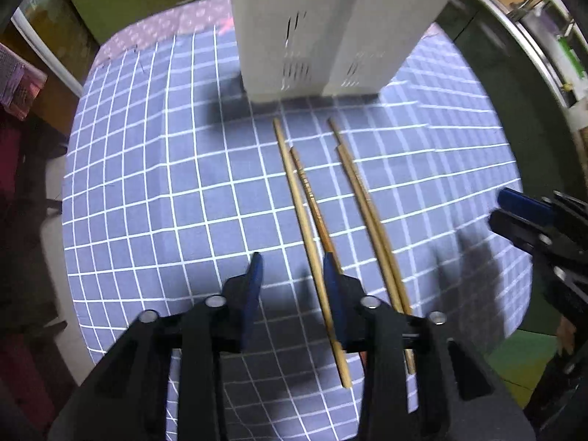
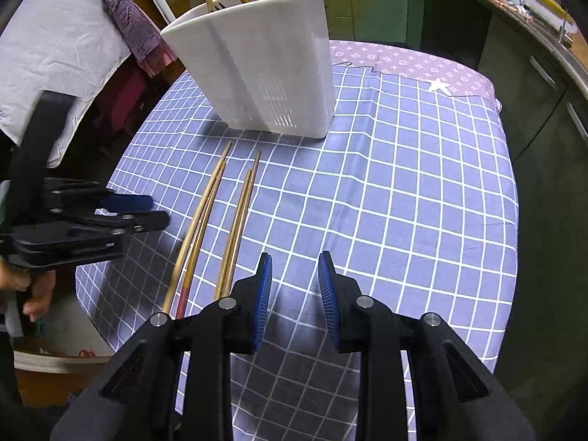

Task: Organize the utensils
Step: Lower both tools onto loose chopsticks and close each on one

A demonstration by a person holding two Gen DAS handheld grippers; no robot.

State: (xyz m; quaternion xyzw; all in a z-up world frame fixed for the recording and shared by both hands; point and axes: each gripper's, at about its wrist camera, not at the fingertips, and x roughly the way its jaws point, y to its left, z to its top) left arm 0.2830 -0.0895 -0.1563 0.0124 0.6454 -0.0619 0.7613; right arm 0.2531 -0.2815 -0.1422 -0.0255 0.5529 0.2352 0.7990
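Observation:
Several wooden chopsticks (image 1: 312, 228) lie side by side on the blue checked tablecloth (image 1: 165, 191), pointing at a white utensil holder (image 1: 316, 36). My left gripper (image 1: 292, 262) is open and empty, hovering just left of the chopsticks, its right finger over them. In the right wrist view the chopsticks (image 2: 228, 220) lie left of my right gripper (image 2: 296, 268), which is open and empty above the cloth (image 2: 404, 202). The holder (image 2: 264, 66) has chopsticks and other utensils standing in it. The left gripper (image 2: 147, 211) shows at the left; the right gripper (image 1: 514, 209) shows at the left wrist view's right edge.
The table edge curves round at the left and near sides. A purple patterned cloth strip (image 2: 422, 62) lies at the far edge. Green cabinets (image 2: 386, 3) and a counter stand behind. A checked cloth (image 2: 128, 22) hangs at the far left.

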